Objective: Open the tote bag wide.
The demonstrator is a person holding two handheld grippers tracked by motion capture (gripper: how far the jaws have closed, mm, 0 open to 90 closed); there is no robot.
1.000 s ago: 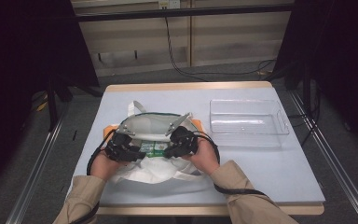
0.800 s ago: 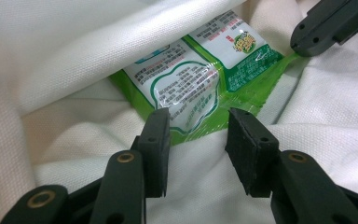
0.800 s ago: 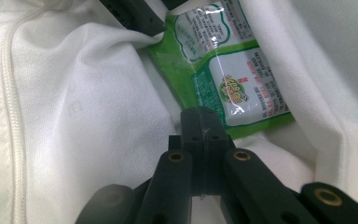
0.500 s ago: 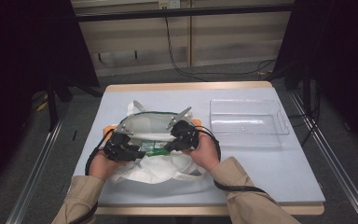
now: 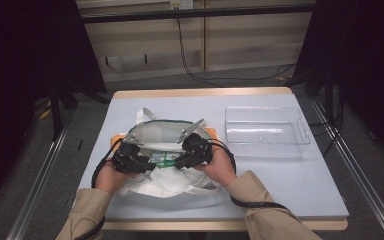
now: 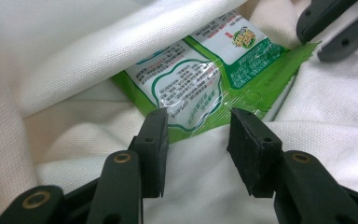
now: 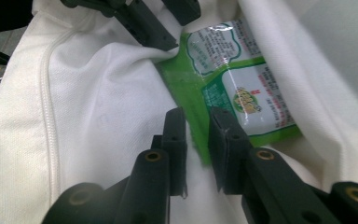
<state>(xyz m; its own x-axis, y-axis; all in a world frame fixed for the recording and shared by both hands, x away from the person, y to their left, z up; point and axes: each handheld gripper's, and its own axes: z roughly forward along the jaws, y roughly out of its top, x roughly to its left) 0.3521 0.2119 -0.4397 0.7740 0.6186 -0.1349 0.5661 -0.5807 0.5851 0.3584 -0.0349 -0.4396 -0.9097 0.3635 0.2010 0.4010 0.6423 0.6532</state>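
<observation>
right tool (image 5: 184,161) shifted nearer, green packet (image 6: 200,88) print unreadable

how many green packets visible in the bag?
1: a green packet lying in the mouth of the white cloth bag, between the left tool and right tool. More may be hidden under the cloth.

Lab recording bay, pale blue table (image 5: 290,175) between metal rails (image 5: 37,185), black curtains (image 5: 25,60), loose floor cables (image 5: 195,70)
</observation>
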